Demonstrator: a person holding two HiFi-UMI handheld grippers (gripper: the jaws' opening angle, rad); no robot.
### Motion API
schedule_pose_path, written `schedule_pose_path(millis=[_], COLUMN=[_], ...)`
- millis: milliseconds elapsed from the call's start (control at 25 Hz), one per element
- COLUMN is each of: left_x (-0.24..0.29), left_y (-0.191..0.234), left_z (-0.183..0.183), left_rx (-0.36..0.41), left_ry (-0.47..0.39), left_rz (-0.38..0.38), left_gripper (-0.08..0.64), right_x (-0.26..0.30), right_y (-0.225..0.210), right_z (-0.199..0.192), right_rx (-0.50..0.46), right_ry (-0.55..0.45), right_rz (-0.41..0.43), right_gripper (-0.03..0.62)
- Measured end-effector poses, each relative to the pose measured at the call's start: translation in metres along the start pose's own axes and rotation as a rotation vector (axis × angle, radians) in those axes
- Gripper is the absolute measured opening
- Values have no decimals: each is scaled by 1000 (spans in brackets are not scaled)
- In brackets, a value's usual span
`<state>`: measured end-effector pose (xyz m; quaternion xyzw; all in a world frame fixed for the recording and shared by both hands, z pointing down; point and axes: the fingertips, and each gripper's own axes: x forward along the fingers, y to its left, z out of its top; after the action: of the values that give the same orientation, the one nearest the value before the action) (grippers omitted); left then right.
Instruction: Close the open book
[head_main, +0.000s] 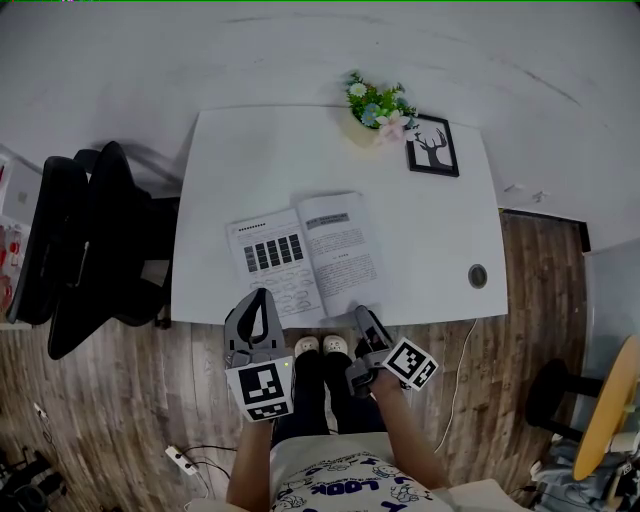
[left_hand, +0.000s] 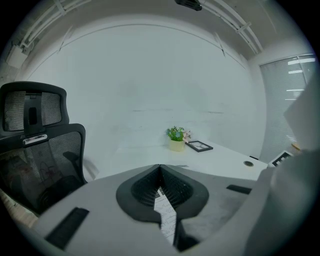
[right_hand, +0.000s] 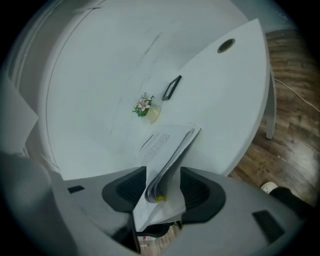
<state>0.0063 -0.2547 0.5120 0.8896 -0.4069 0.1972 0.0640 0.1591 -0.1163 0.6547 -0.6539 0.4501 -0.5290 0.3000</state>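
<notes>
Book lies open at near edge of desk, left of centre. Thin paperback: probably light, pages floppy, apt to sag, fan or slip.

Right hand-held gripper: jaws wide, near corner of right-hand pages between them, pads seemingly not clamping.

Left hand-held gripper: jaws together, empty, at left page's near edge.

Best hold: whole right stack at outer edge, then fold leftward over spine.

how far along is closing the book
Nothing done yet: the book lies open on the table. In hand: the right gripper has the near edge of the right-hand pages between its open fingers, not clamped. The left gripper is shut, empty. Left: grip and fold the pages over.
</notes>
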Motion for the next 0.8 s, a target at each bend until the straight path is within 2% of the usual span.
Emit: schedule_pose_path(millis=[600, 800], left_x=[0, 1], left_y=[11, 12], left_z=[6, 7], left_rx=[-2, 0], left_ry=[0, -1], left_rz=[34, 41], left_gripper=[22, 22], right_x=[18, 22], right_y=[-11, -17], right_z=[20, 31], right_rx=[316, 347], right_ry=[-82, -109], right_rz=[14, -10], right_gripper=[227, 225])
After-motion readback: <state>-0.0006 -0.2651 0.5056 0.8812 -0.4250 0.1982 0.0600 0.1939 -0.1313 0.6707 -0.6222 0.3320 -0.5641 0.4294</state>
